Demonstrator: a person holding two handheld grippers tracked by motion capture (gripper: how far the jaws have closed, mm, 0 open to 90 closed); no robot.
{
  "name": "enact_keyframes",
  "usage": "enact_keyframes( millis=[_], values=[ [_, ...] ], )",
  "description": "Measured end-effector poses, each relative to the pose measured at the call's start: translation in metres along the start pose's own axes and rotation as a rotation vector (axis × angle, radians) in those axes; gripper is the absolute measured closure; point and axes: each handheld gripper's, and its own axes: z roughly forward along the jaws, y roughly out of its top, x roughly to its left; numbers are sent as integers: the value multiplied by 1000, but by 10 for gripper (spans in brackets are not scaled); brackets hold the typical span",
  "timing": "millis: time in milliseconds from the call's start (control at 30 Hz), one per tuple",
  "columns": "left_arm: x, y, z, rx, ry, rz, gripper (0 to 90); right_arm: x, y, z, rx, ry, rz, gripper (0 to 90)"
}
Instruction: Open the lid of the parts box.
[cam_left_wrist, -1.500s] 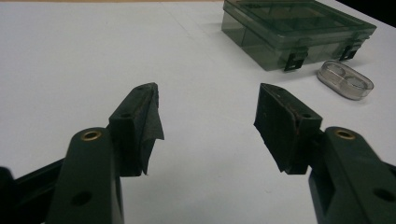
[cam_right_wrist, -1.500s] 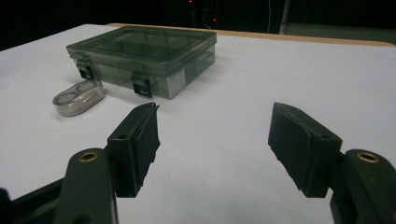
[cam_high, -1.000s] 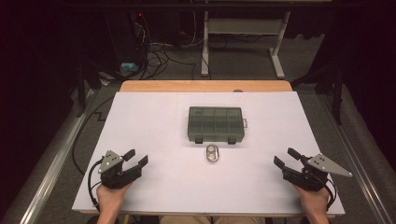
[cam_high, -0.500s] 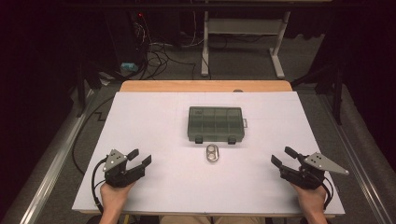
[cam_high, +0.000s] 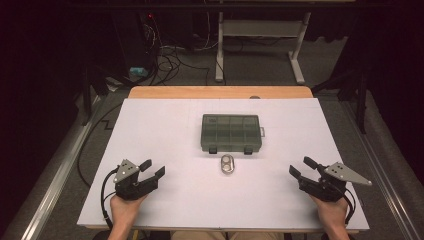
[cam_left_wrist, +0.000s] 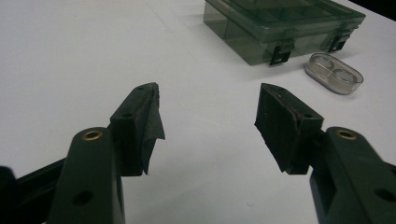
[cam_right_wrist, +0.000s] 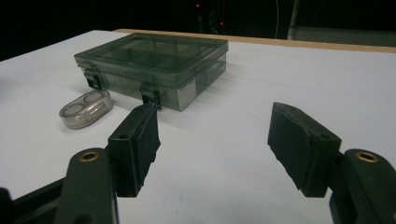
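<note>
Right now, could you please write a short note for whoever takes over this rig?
Left gripper: open, holding nothing, near the table's front left.
Right gripper: open, holding nothing, near the front right.
Compartment box: mid-table, lid shut, both front latches look closed.
Small clear oval case: just in front of the box, apart from it.
Done: nothing visibly handled.
Left: probably reach in for the case or the box latches.

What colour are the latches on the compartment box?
Black, on the see-through grey-green compartment box; clearest in the left gripper view.
</note>
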Motion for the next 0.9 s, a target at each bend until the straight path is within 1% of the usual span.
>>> enact_keyframes(
  millis=[100, 267, 333, 467, 700, 900],
  values=[
    [-2, 1, 2, 0, -8, 8, 403, 0, 0, 0, 0, 2, 3, 338],
    [-3, 1, 4, 4, -13, 8, 404, 0, 0, 1, -4, 7, 4, 339],
    [-3, 2, 5, 4, -15, 9, 404, 1, 1, 4, -9, 20, 27, 340],
    [-6, 3, 6, -3, -23, 4, 404, 6, 3, 11, -8, 30, 2, 345],
    [-8, 3, 9, -4, -34, 4, 405, 6, 4, 12, -9, 34, 10, 344],
    [-10, 5, 12, -1, -44, 8, 404, 6, 3, 14, -3, 38, 3, 344]
  ],
)
